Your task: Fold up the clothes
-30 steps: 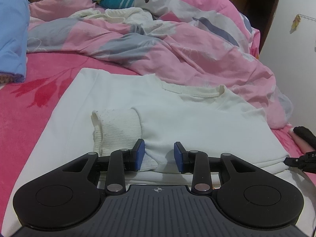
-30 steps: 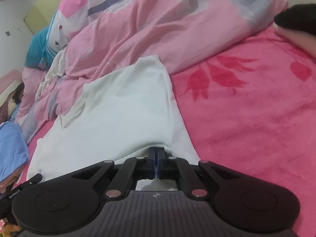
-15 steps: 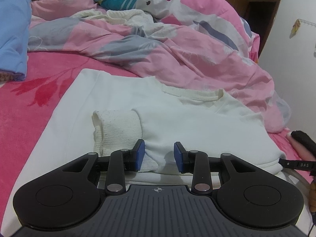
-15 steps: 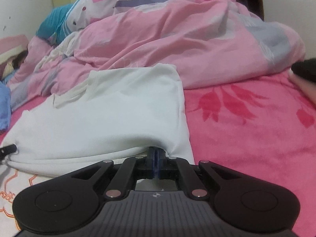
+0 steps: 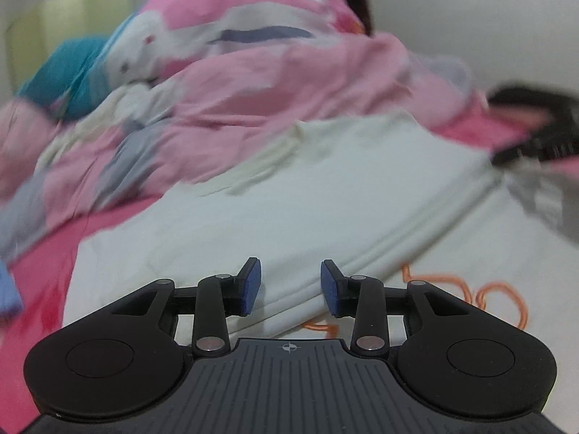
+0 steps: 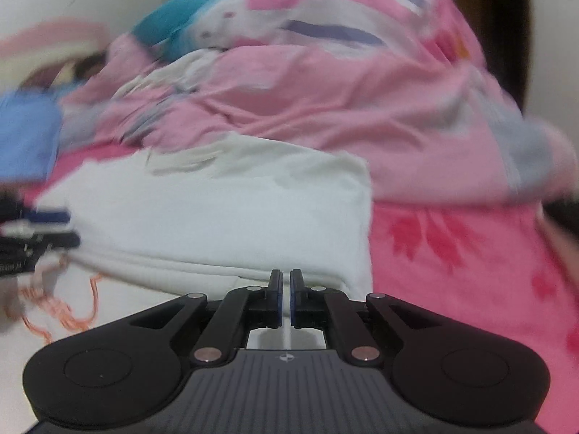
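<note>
A white sweatshirt [image 5: 289,188] lies folded over on the pink bed, with an orange print [image 5: 481,296] showing on its lower layer. My left gripper [image 5: 290,285] is open and empty, its blue pads either side of the folded edge, just above the cloth. In the right wrist view the sweatshirt [image 6: 224,209] fills the middle. My right gripper [image 6: 286,298] has its jaws nearly shut, a thin gap between them; nothing is seen held, and the folded edge lies just beyond the tips. Both views are motion-blurred.
A rumpled pink quilt [image 5: 275,72] is heaped behind the sweatshirt, also in the right wrist view [image 6: 362,101]. A pink floral bedsheet [image 6: 470,253] lies to the right. A blue cloth [image 6: 25,137] sits far left. The other gripper shows at the edge [image 5: 535,144].
Both grippers swung over the sweatshirt; the views turned sharply. The right gripper let go of the fold it was pinching. The sleeve cuff left the left view and the orange print came into view.
</note>
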`<state>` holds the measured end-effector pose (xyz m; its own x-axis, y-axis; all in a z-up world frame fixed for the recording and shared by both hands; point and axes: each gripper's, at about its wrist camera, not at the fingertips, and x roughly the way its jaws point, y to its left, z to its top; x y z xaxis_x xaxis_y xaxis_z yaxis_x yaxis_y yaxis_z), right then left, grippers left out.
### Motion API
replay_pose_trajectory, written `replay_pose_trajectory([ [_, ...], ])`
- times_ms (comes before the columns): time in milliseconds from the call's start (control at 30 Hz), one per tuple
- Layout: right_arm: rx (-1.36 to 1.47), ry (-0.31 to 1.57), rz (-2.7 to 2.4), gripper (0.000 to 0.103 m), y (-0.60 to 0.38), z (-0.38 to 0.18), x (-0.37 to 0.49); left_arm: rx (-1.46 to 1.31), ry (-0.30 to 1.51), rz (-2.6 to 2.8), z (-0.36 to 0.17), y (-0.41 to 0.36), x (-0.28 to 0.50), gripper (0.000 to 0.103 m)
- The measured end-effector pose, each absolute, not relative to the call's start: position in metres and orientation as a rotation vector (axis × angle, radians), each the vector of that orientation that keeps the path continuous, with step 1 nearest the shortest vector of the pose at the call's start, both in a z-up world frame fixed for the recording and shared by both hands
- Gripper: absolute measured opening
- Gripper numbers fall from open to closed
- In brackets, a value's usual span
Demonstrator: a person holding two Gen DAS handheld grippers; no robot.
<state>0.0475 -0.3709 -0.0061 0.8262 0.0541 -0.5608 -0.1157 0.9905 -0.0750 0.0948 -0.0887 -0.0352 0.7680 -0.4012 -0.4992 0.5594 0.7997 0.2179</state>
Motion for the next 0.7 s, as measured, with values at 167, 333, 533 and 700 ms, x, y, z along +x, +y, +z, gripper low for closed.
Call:
replay_pose_trajectory([
  [167,-0.520,0.559,0.144,0.015,-0.338,-0.016,0.053,0.500,0.433,-0.544,-0.042,-0.101,0.092,0.036],
  [333,-0.831,0.568,0.202,0.022,-0.324,-0.032,0.052,0.586,0.421,-0.578,-0.042,-0.100,0.090,0.037],
  [533,-1.035,0.562,0.256,0.023,-0.313,-0.050,0.054,0.617,0.412,-0.590,-0.045,-0.099,0.089,0.038],
  [700,-1.015,0.527,0.218,0.002,-0.316,-0.051,0.055,0.625,0.398,-0.607,-0.049,-0.103,0.088,0.007],
])
